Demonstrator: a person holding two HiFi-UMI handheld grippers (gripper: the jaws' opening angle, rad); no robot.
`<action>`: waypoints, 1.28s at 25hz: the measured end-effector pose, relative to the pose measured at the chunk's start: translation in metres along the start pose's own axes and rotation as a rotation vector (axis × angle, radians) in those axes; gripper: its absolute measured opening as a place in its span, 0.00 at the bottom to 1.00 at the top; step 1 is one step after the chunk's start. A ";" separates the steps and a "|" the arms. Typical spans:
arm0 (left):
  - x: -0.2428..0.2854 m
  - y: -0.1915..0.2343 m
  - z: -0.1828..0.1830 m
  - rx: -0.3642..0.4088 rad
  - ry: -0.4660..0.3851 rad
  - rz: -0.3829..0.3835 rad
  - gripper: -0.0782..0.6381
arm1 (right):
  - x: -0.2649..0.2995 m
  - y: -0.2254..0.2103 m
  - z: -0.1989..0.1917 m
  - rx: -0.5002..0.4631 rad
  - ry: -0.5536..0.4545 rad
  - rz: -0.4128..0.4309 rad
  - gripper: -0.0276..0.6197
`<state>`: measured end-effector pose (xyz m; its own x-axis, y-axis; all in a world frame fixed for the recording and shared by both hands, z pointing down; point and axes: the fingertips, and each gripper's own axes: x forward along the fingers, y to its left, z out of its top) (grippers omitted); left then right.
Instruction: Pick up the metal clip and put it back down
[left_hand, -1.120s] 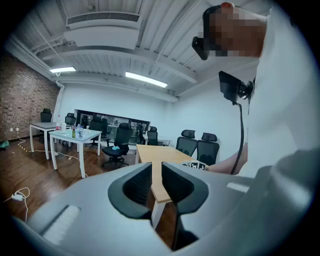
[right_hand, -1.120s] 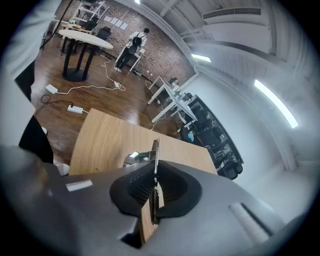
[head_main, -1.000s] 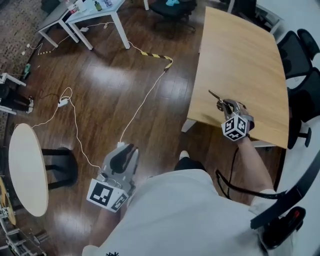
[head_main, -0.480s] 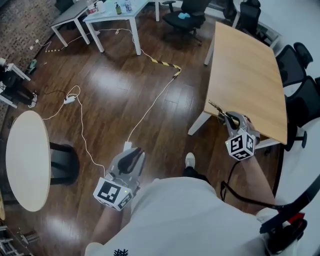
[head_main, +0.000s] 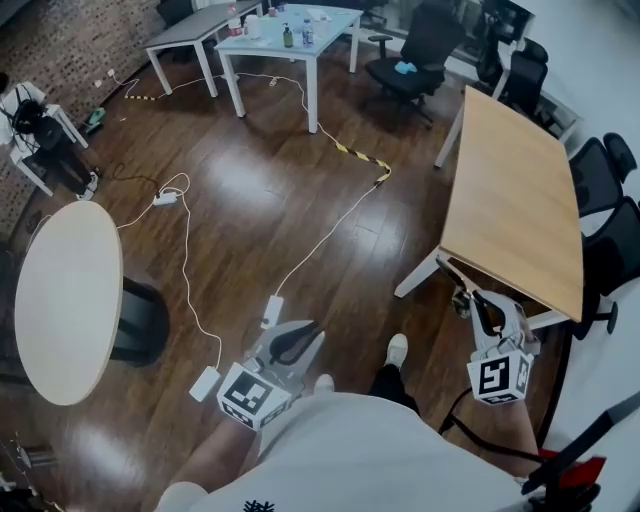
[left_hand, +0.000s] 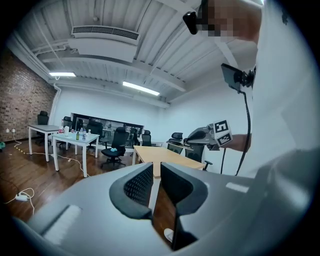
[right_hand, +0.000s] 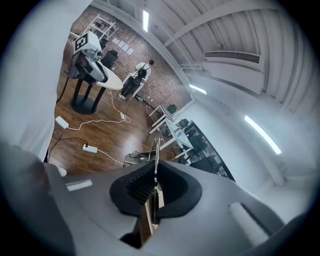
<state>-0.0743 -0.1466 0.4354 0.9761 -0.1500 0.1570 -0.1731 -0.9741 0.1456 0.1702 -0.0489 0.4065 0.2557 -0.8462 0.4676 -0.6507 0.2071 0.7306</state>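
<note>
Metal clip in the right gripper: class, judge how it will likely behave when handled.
Probably stiff: the metal clip stands straight out of the shut right gripper. Likely light, held by one thin edge. Possibly slippery, being shiny.

dark wood floor, brick wall, wooden table

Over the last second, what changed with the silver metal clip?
The right gripper carried the silver metal clip back off the near edge of the light wooden table, towards the person. It stayed shut on the clip; the left gripper stayed empty, jaws apart.
</note>
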 end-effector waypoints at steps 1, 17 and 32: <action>-0.001 -0.001 -0.001 0.000 0.001 -0.006 0.17 | -0.007 0.003 0.005 -0.001 -0.004 0.004 0.05; 0.009 -0.004 -0.006 -0.003 -0.016 -0.052 0.13 | -0.041 0.006 0.037 0.011 -0.030 -0.006 0.05; 0.083 0.009 0.011 0.027 -0.031 0.028 0.14 | 0.063 -0.041 -0.092 0.109 0.005 0.057 0.05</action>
<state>0.0068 -0.1702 0.4396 0.9747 -0.1820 0.1300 -0.1972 -0.9736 0.1151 0.2784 -0.0654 0.4517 0.2192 -0.8319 0.5097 -0.7384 0.2000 0.6440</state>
